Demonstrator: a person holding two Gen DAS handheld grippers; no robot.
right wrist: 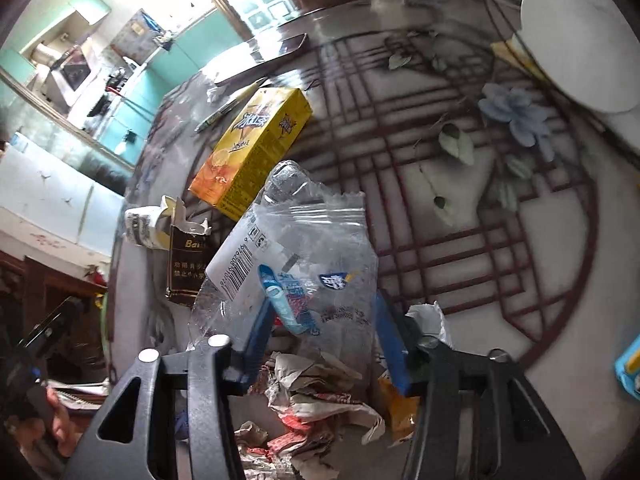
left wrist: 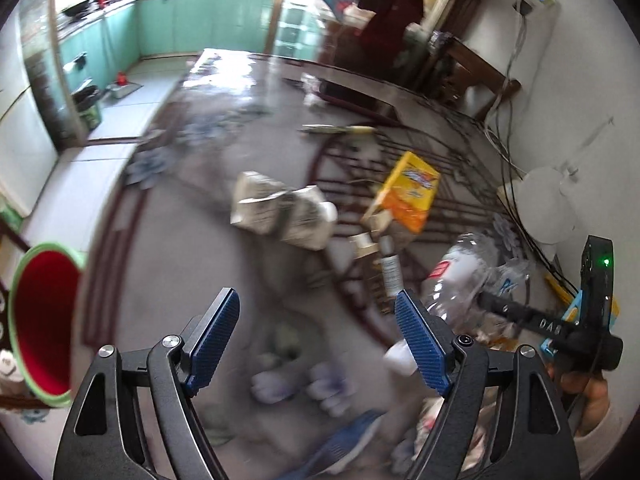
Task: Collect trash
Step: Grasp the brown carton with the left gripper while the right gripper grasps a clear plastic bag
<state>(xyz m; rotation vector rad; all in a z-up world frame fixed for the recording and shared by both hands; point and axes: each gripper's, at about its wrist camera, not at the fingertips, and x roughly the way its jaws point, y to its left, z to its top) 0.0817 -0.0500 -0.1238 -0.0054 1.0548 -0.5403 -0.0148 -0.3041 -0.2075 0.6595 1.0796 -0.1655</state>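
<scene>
My right gripper [right wrist: 324,320] is shut on a crushed clear plastic bottle [right wrist: 296,248] with a white label and holds it above the table; the bottle [left wrist: 460,280] also shows in the left wrist view, with the right gripper [left wrist: 520,312] behind it. My left gripper [left wrist: 316,336] is open and empty above the table. On the table lie a yellow carton [right wrist: 252,148], a dark cigarette pack [right wrist: 188,264], a crumpled white carton [left wrist: 280,208] and crumpled paper wrappers [right wrist: 316,396].
A red bin with a green rim [left wrist: 44,324] stands at the left beside the table. A pen [left wrist: 340,130], a white round lamp base [right wrist: 580,40], cables [left wrist: 508,152] and a phone [right wrist: 260,60] are at the table's far side.
</scene>
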